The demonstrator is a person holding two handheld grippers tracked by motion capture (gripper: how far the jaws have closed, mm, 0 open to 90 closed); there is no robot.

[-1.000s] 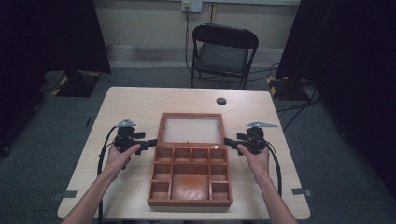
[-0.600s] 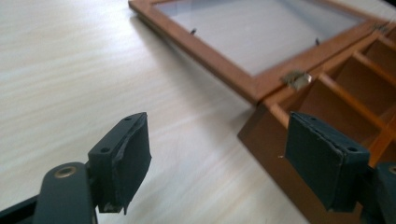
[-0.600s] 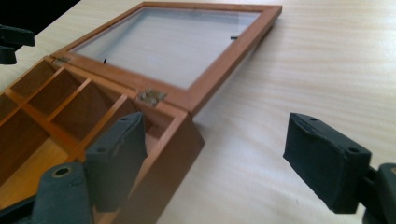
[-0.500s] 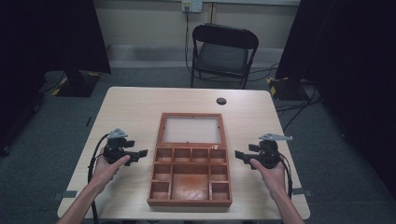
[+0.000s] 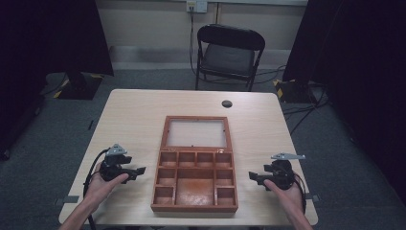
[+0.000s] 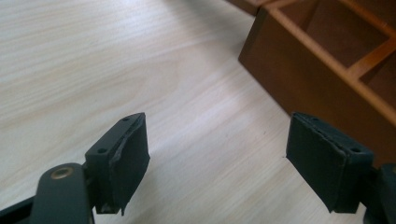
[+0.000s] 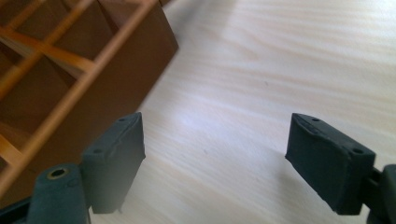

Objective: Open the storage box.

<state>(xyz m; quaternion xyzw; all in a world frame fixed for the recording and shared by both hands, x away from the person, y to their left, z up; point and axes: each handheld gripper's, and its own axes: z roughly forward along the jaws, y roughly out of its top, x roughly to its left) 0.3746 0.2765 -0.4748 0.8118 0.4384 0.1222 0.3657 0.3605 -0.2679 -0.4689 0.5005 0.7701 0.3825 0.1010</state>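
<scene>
The pale wooden table (image 5: 134,120) carries everything here, and the landmark on it is the brown wooden compartment box (image 5: 195,184), lying open at the middle of the table with its framed, glass-paned lid (image 5: 195,133) folded flat on the far side of it. The box's divided tray sits toward the person's edge, its cells bare as far as the high view tells.

A small dark round disc (image 5: 227,103) lies beyond the lid, well apart from the box.

The left gripper (image 5: 141,170) rests low beside the box's left wall, jaws spread with bare tabletop between them; the left gripper view puts the box's corner (image 6: 299,70) just ahead and to one side. The right gripper (image 5: 252,175) mirrors it off the box's right wall, jaws likewise spread and holding nothing, the box wall (image 7: 116,84) close by.

The risk, as I judge it: both grippers sit off the box's sides at slightly different depths. If they close in unevenly, one jaw could strike the wall first and skew or slide the box, or clip the lid's hinge line.
</scene>
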